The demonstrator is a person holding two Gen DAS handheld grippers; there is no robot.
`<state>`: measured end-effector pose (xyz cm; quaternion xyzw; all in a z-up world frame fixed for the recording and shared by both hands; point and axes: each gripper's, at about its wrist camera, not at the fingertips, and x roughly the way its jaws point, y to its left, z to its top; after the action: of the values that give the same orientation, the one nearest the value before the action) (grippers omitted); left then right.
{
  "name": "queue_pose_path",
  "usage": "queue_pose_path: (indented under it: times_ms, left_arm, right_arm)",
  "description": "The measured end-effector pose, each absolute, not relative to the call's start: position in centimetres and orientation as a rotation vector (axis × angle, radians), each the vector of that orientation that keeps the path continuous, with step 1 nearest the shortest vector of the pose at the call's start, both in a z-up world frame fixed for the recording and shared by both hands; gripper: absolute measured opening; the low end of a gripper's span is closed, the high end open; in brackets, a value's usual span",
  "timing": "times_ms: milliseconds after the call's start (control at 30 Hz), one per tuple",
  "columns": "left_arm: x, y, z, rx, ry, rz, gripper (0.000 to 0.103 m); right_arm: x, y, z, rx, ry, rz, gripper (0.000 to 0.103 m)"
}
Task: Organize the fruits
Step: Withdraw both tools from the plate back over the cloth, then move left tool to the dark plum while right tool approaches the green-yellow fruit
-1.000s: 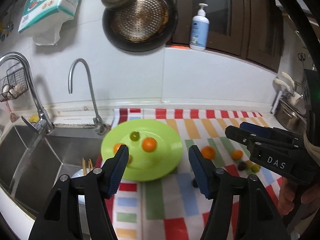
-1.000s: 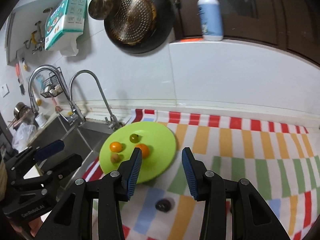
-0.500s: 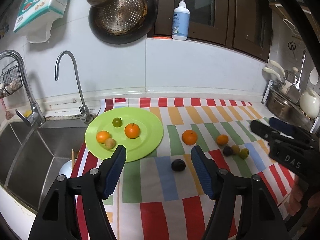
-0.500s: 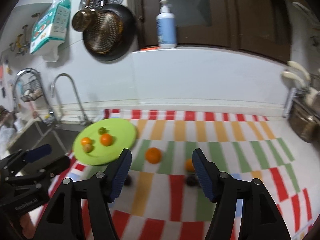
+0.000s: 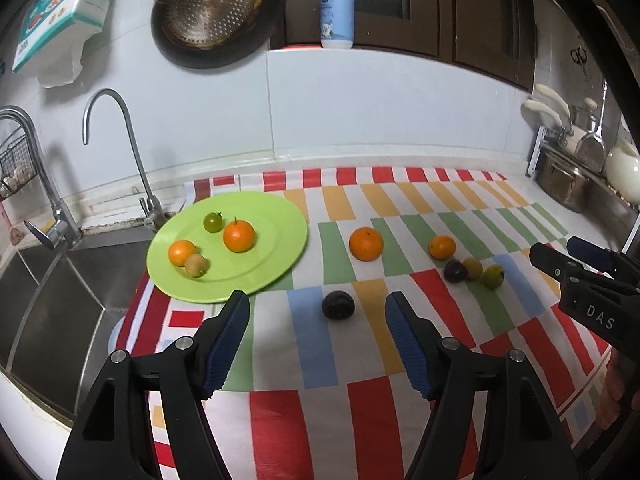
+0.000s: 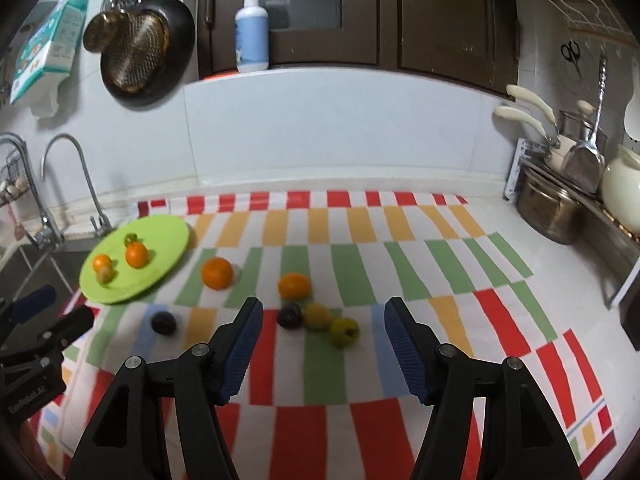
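Observation:
A green plate [image 5: 272,216] by the sink holds two oranges, a green fruit and a small tan fruit. On the striped cloth lie a large orange [image 5: 366,244], a smaller orange [image 5: 442,247], a lone dark plum [image 5: 338,305] and a cluster of dark plum [image 6: 289,317], yellow fruit [image 6: 317,316] and greenish fruit [image 6: 344,331]. My left gripper [image 5: 317,300] is open above the cloth, and the lone plum shows between its tips, further on. My right gripper [image 6: 324,306] is open and holds nothing, just short of the cluster.
The steel sink [image 5: 48,292] and its taps [image 5: 132,148] sit left of the plate. A metal pot [image 6: 548,208] and a cream jug [image 6: 620,184] stand at the far right. A pan and a soap bottle [image 5: 337,4] are on the back wall.
The right gripper's jaws widened and its view swung right, from the plate to the loose fruits. The left gripper pulled back from the plate and shifted right, its jaws slightly wider.

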<state>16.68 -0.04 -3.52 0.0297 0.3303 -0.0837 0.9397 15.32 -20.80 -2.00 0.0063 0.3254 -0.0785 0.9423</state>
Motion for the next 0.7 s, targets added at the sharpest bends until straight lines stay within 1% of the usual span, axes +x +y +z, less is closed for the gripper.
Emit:
queue_pose_path:
  times_ms: [433, 533, 633, 700]
  left_arm:
    - [18.7, -1.7, -6.3, 0.074, 0.74, -0.165, 0.069]
    - [19.2, -1.9, -6.9, 0.082, 0.754, -0.159, 0.069]
    - [19.8, -2.0, -7.5, 0.09, 0.772, -0.15, 0.069]
    - [20.4, -2.1, -7.9, 0.095, 0.784, -0.144, 0.069]
  right_arm:
    - [17.0, -22.8, -6.0, 0.017, 0.778, -0.157, 0.063]
    - [17.7, -23.0, -6.7, 0.025, 0.8, -0.148, 0.059]
    - [18.3, -23.1, -7.4, 0.034, 0.819, -0.138, 0.059]
    - [18.7, -23.1, -7.8, 0.034, 0.83, -0.135, 0.056]
